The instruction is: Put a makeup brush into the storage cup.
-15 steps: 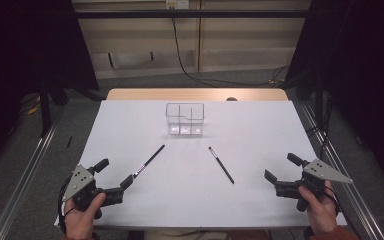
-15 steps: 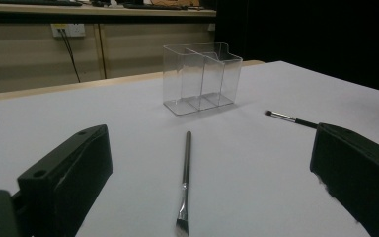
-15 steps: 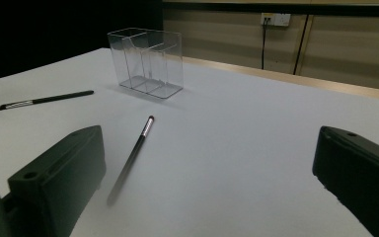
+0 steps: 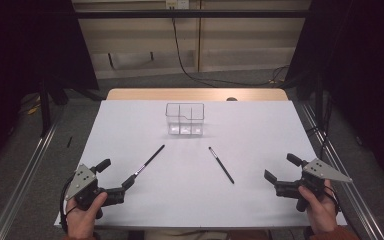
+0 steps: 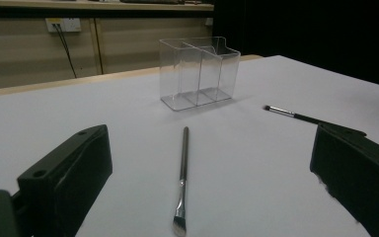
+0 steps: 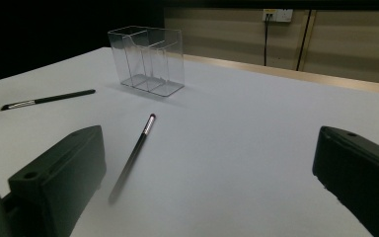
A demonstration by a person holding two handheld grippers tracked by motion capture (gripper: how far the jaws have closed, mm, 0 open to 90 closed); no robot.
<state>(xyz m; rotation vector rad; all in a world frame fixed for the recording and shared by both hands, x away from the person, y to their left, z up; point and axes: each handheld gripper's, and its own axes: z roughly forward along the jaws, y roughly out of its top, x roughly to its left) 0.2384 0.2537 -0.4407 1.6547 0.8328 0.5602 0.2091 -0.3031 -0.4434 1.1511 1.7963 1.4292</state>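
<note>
A clear plastic organizer with compartments stands at the far middle of the white table. Two dark makeup brushes lie in front of it. The left brush slants toward my left gripper, whose jaws stand open around the bristle end without touching it. The right brush lies apart from my right gripper, which is open and empty. In the left gripper view, the brush lies between the open jaws and the organizer stands beyond. In the right gripper view, the brush lies ahead, left of centre.
The table's wooden far edge shows beyond the white sheet. Metal rails run along both sides on the floor. A cable hangs down the back wall. The second brush lies off to the right in the left gripper view.
</note>
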